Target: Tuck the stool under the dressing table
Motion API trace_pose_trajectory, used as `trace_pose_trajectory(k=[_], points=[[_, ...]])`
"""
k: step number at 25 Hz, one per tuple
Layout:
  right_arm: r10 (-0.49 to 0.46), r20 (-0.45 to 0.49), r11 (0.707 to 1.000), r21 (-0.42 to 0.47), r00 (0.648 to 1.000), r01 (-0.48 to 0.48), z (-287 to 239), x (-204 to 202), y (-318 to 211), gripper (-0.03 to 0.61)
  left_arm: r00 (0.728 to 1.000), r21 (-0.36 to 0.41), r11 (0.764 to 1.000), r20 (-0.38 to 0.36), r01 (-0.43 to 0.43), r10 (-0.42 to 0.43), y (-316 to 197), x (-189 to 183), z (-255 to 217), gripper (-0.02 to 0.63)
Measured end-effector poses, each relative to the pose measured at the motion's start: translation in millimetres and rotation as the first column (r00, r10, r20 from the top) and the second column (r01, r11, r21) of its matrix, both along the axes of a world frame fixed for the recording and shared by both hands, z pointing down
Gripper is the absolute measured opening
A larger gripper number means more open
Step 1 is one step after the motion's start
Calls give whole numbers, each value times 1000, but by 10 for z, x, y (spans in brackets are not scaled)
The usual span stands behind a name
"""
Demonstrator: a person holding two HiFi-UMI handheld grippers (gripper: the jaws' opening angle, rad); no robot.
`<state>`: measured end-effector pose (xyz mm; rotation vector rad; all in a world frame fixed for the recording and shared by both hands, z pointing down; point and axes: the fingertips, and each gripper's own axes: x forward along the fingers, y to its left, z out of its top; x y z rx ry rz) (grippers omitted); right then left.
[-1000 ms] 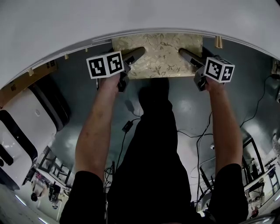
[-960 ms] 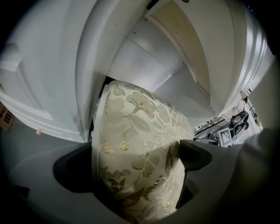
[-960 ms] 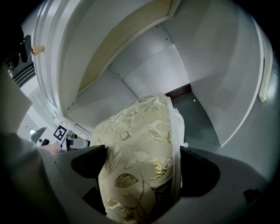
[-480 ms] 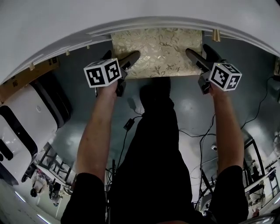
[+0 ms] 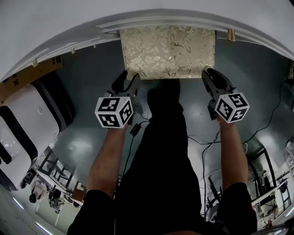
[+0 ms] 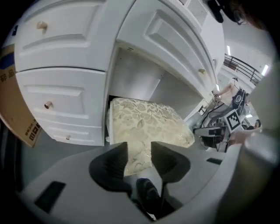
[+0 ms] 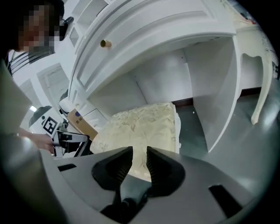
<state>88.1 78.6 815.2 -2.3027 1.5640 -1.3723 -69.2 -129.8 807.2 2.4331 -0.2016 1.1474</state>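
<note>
The stool (image 5: 167, 53) sits partly in the opening under the dressing table (image 5: 151, 13), its near edge out over the floor (image 5: 87, 96). The left gripper (image 5: 128, 79) and right gripper (image 5: 213, 75) hang just clear of that edge. Both pairs of jaws have just been closing to a narrow gap, with nothing between them

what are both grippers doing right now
Left gripper: jaws have just been closing, small gap remains, nothing between them.
Right gripper: jaws have just been closing, small gap remains, nothing between them.
</note>
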Motion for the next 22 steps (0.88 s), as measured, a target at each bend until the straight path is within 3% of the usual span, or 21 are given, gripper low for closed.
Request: trace_pose_trajectory(k=[2, 6, 13, 17, 22], points=[[-6, 11, 999, -49, 1000, 7, 78, -140, 74, 100, 1000, -32, 999, -7, -5, 5, 117, -120, 10, 107], [19, 44, 993, -115, 999, -14, 211, -227, 126, 86, 999, -70, 997, 22, -39, 40, 243, -137, 149, 43], [81, 7, 987, -140, 997, -79, 372, -23, 12, 75, 996, -58, 997, 63, -58, 61, 242, 104, 355, 41], [109, -26, 985, -131, 994, -112, 353, 188, -31, 72, 999, -62, 998, 41, -23, 26, 290, 202, 354, 38], [84, -4, 986, -145, 996, -84, 376, 185, -67, 71, 998, -35, 998, 39, 47, -45, 251, 211, 386, 37]])
